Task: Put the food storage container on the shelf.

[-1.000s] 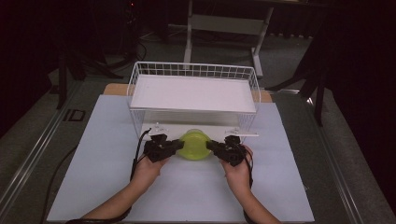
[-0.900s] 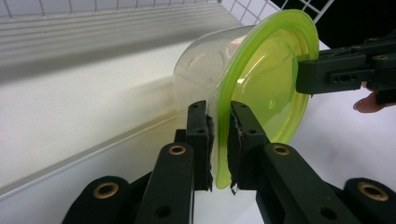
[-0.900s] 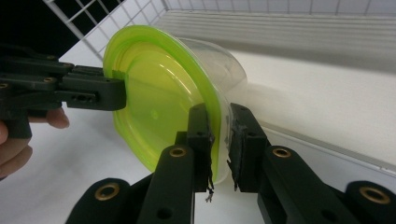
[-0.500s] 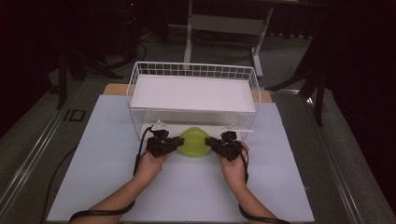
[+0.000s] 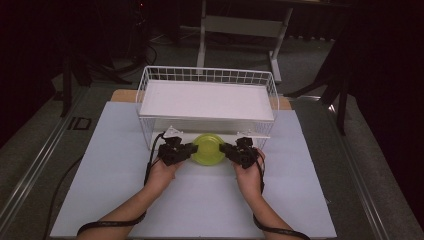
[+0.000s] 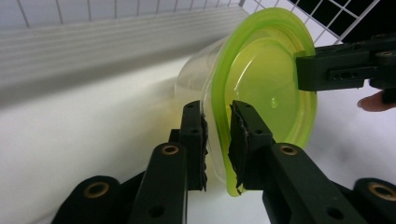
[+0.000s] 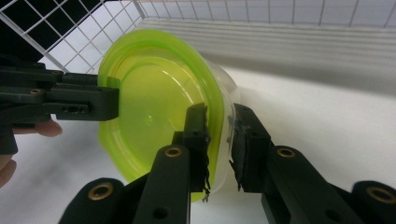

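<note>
On the left of the high view the left gripper (image 5: 192, 151) comes in at the near edge of the white wire basket (image 5: 150, 131), its jaws set either side of the rim of a lime-green lidded container (image 5: 209, 149). In the left gripper view those jaws stand narrow around the rim where the green lid (image 6: 266, 88) meets the clear cup (image 6: 196, 77), and they have just been opening a little, so a thin gap seems to show at the pads; I judge the hold to be loosening rather than firm. The container sits tipped on its side, lid facing the person, right at the basket's lower front opening under the white shelf (image 5: 207, 100), probably so it can slide in under that shelf. On the right the right gripper (image 5: 227, 149) mirrors this from the opposite edge: in the right gripper view its jaws bracket the same rim, narrow and likewise just opening. Two grippers on opposite edges keep the round, slippery piece from rolling. By count: one container with one lid, one basket, one shelf, two grippers, and one white mat (image 5: 100, 190) covering the table.
</note>
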### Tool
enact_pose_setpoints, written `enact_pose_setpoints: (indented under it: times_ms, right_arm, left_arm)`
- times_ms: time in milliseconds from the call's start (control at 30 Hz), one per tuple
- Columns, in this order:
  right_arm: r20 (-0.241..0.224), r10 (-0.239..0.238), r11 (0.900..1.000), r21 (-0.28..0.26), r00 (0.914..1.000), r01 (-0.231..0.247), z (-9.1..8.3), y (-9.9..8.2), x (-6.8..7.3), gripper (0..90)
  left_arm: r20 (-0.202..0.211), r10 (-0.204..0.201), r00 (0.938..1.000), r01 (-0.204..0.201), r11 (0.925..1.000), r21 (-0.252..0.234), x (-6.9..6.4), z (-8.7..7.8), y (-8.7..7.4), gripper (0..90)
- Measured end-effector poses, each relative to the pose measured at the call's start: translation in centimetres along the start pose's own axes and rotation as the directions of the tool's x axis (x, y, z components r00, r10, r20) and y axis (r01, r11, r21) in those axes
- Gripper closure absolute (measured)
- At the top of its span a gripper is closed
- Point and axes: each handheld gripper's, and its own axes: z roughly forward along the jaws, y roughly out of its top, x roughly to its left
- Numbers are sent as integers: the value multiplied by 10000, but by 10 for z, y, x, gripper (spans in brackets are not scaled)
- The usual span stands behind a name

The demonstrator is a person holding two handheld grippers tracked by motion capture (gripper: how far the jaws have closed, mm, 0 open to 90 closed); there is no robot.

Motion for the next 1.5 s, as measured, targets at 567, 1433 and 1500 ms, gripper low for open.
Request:
enact_pose_setpoints:
  times_ms: [567, 1433, 1500]
  right_arm:
    - [958, -171, 9977, -635, 9952, 232, 12, 6, -5, 566]
    - [816, -481, 9911, -1200, 9955, 578, -4, -1, 8, 407]
    - [843, -699, 9919, -1002, 9940, 783, -6, -4, 11, 406]
  left_arm:
    - [-1234, 479, 9912, -595, 9940, -920, 5, 11, 7, 561]
    - [-868, 847, 9926, -958, 9864, -1336, -10, -18, 3, 511]
    - [-661, 757, 9949, -837, 9883, -1278, -12, -24, 0, 484]
